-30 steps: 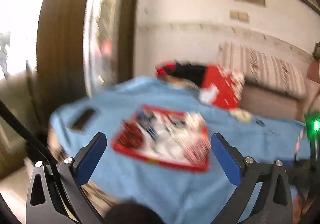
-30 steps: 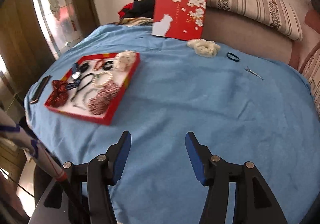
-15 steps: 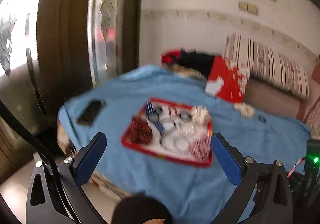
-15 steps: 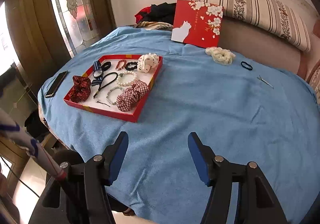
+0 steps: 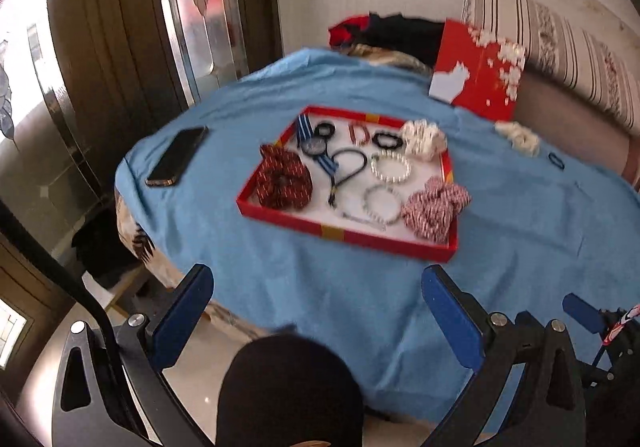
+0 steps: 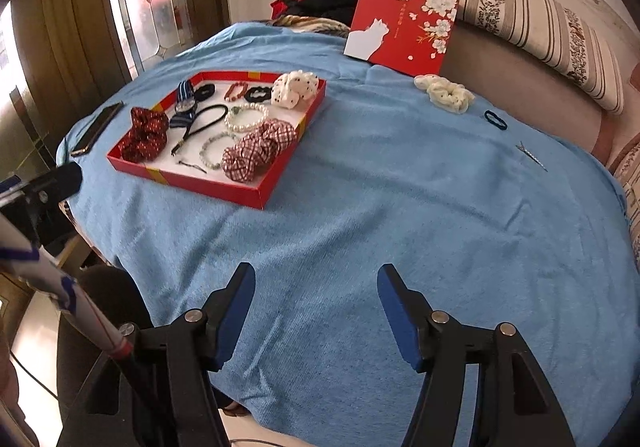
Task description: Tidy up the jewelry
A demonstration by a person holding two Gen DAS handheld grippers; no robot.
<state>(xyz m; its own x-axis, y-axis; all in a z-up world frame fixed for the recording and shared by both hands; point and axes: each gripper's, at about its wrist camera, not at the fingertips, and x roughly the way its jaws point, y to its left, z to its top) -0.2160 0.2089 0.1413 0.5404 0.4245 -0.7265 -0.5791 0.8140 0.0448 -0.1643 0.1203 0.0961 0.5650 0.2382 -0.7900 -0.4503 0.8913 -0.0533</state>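
A red tray [image 5: 344,237] [image 6: 192,179] lies on the blue cloth. It holds a dark red scrunchie [image 5: 282,181], a red plaid scrunchie [image 6: 258,149], a white dotted scrunchie [image 6: 294,87], a pearl bracelet [image 6: 246,117] and several hair ties. Loose on the cloth at the far right are a cream scrunchie [image 6: 444,93], a black hair tie [image 6: 495,120] and a metal hair clip [image 6: 530,155]. My left gripper [image 5: 316,279] hangs open over the cloth's near edge, short of the tray. My right gripper [image 6: 316,273] is open over bare cloth, right of the tray, nothing between its fingers.
A black phone [image 5: 178,155] lies left of the tray near the cloth's edge. A red lid with a white cat [image 6: 402,25] leans on a striped cushion [image 6: 520,15] at the back. A glass door stands at the left. A dark rounded shape [image 5: 288,387] sits below my left gripper.
The left view has swung down and sharpened, with the tray now central and the floor showing. The right view has shifted so the tray sits higher left. The right jaws stand slightly wider.
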